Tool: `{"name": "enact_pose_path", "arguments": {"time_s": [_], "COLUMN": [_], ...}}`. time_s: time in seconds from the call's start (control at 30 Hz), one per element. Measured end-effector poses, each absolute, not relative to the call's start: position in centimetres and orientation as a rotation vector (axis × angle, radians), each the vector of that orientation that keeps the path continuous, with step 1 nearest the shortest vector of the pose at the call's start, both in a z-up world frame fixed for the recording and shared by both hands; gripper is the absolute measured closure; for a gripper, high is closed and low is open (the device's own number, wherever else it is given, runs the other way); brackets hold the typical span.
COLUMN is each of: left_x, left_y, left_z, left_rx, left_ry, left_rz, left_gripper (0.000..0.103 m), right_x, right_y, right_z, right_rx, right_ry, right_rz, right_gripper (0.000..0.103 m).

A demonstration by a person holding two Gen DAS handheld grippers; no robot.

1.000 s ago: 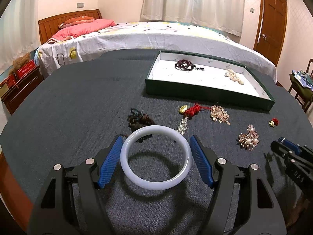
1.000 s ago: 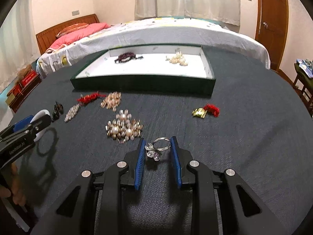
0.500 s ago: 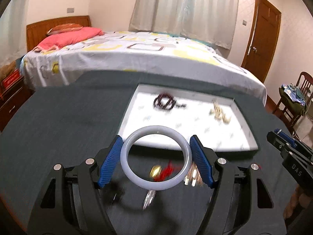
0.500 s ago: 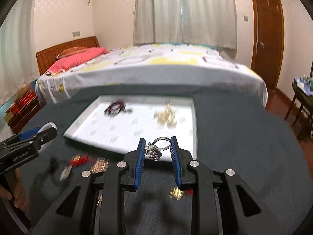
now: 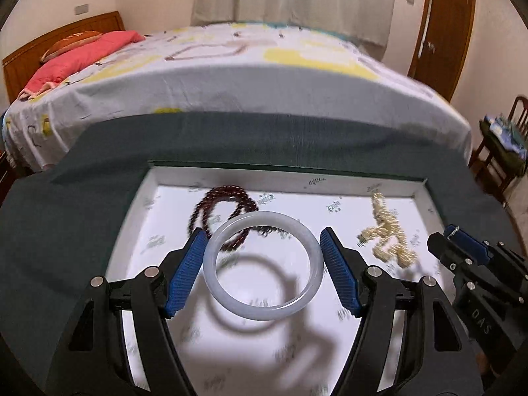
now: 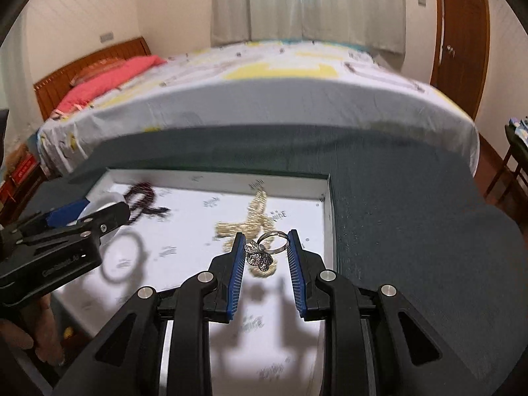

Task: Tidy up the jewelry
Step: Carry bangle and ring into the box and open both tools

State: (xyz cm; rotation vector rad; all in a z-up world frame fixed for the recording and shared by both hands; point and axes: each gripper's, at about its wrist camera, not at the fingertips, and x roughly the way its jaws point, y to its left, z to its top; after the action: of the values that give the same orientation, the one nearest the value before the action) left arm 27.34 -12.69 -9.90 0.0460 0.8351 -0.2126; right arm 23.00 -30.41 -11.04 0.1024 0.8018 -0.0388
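My left gripper is shut on a pale white bangle, held above the white floor of the green-edged tray. A dark red bead bracelet and a cream pearl piece lie in the tray. My right gripper is shut on a silver ring with a flower ornament, hovering over the tray's right part just above the pearl piece. The left gripper shows at the left of the right wrist view, the right gripper at the right of the left wrist view.
The tray sits on a dark grey cloth-covered table. Beyond its far edge stands a bed with a pink pillow. A wooden door and a chair are at the right. A hand holds the left gripper.
Both grippers have moved forward from over the loose jewelry on the cloth to above the tray, still carrying the bangle and the ring. The loose pieces have dropped out of view.
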Motion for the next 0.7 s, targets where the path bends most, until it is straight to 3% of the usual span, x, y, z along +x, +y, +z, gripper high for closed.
{"name": "enact_pose_path", "arguments": {"time_s": [0.33,0.47,0.7], "left_x": [30.4,30.3,28.6], "left_y": [-13.8,-13.9,-13.5], "left_z": [-13.0,-12.7,-10.6], "left_rx": [0.085,0.095,0.084], "left_ry": [0.993,0.962,0.868], "left_rz": [-0.228,-0.240,-0.268], "left_gripper": [0.034,0.031,0.025], "right_x": [25.2,24.9,21.9], "right_y": [-31.0,-31.0,-30.8], "right_z": [-12.7,-12.2,-10.3], "right_rx": [0.095,0.097,0.107], "right_ry": [0.905,0.870,0.782], "right_rz": [-0.055,-0.050,-0.081], "right_gripper": [0.076,0.055,0.053]}}
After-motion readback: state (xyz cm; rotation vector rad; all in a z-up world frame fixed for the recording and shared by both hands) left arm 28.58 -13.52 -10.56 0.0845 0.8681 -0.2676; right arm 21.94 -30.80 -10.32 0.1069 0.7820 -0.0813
